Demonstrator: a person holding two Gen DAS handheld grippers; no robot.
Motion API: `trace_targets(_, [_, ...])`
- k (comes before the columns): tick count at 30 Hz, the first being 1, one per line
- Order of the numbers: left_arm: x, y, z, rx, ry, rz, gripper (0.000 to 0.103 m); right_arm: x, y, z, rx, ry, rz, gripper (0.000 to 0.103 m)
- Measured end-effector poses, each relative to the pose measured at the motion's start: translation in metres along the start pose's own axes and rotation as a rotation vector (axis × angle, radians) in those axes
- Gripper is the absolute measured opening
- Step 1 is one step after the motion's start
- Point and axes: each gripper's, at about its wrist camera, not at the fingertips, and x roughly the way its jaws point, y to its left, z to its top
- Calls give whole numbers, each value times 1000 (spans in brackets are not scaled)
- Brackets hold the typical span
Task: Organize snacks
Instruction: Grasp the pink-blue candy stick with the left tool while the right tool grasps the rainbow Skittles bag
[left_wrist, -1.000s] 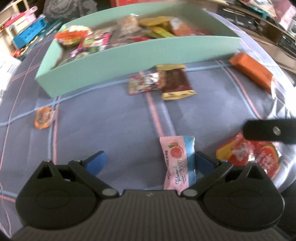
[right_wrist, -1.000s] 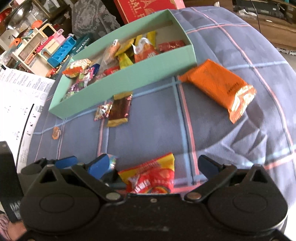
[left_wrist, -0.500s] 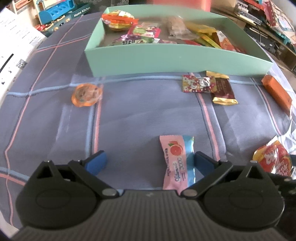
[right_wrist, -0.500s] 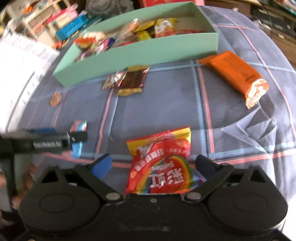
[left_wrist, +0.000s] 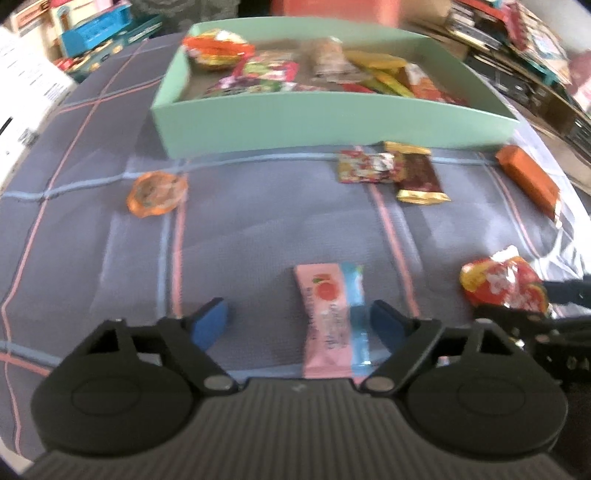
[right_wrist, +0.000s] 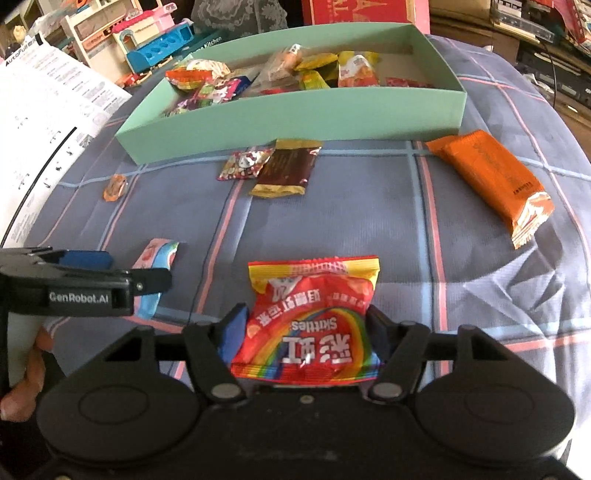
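1. Pick-up step: the left gripper (left_wrist: 295, 321) is closing around the pink-and-blue foil candy sachet (left_wrist: 332, 314) lying on the checked cloth (left_wrist: 277, 221); its right pad is close, its left pad apart.
2. The right gripper (right_wrist: 304, 326) is closing on the red rainbow-printed sweets bag (right_wrist: 310, 317); pads appear at its edges.
3. Next, in judgement: grips are to be completed, then both carried to the mint-green cardboard tray (right_wrist: 295, 114).

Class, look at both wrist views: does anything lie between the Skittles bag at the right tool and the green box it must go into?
Nothing upright blocks it. Only a brown-and-gold wrapper lies flat between the Skittles bag and the green box.
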Motion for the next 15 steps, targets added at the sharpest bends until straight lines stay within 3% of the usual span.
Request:
trace_targets(4, [-2, -13, 1, 61, -2, -40, 75, 2, -5, 3, 25, -9, 15, 67])
trace_targets(6, [-3, -16, 1, 76, -10, -39, 61, 3, -7, 4, 32, -15, 19, 67])
trace_targets(8, [-4, -16, 1, 74, -21, -35, 32, 2, -8, 3, 33, -20, 23, 67])
trace_targets(15, [-5, -9, 4, 37, -15, -54, 31, -1, -12, 2, 48, -28, 41, 65])
